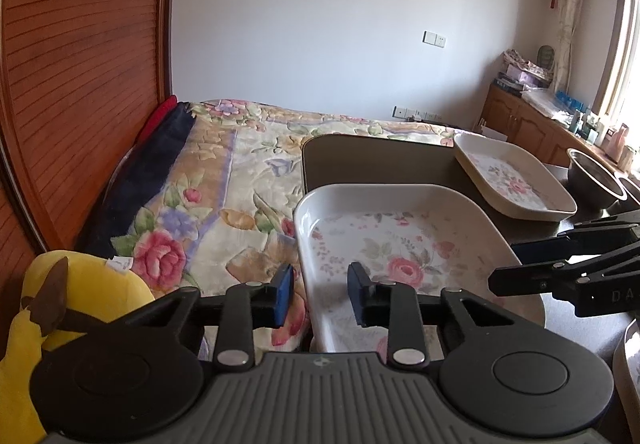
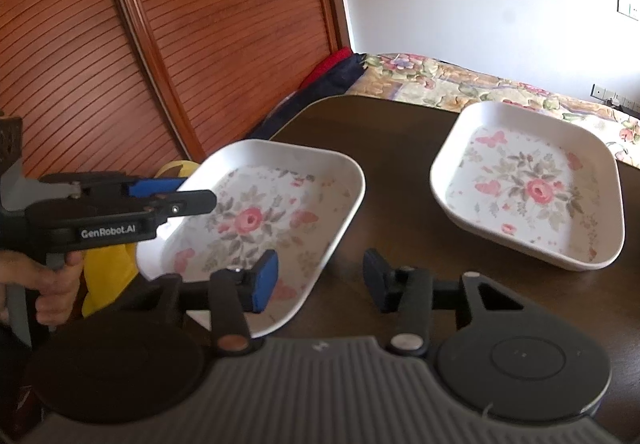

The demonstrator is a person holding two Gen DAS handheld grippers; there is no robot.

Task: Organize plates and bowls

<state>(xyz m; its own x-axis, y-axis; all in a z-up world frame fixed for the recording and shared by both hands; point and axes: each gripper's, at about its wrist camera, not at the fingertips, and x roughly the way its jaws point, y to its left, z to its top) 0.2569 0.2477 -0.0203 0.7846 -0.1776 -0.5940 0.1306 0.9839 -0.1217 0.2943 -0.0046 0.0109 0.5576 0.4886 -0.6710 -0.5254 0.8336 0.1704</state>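
Both grippers wide open rn: left gripper (image 1: 320, 294) straddles the near floral dish (image 2: 256, 219) rim w/o clamping, right gripper (image 2: 320, 280) hovers beside it, 2nd floral dish (image 2: 532, 183) farther back on the table (image 2: 392, 131).

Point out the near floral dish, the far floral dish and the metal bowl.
Near dish (image 2: 256, 219), right wrist view: the rose in its floor.
Far dish (image 2: 538, 189), right wrist view: the rose in its floor.
Metal bowl (image 1: 592, 173), left wrist view: its dark inner wall.
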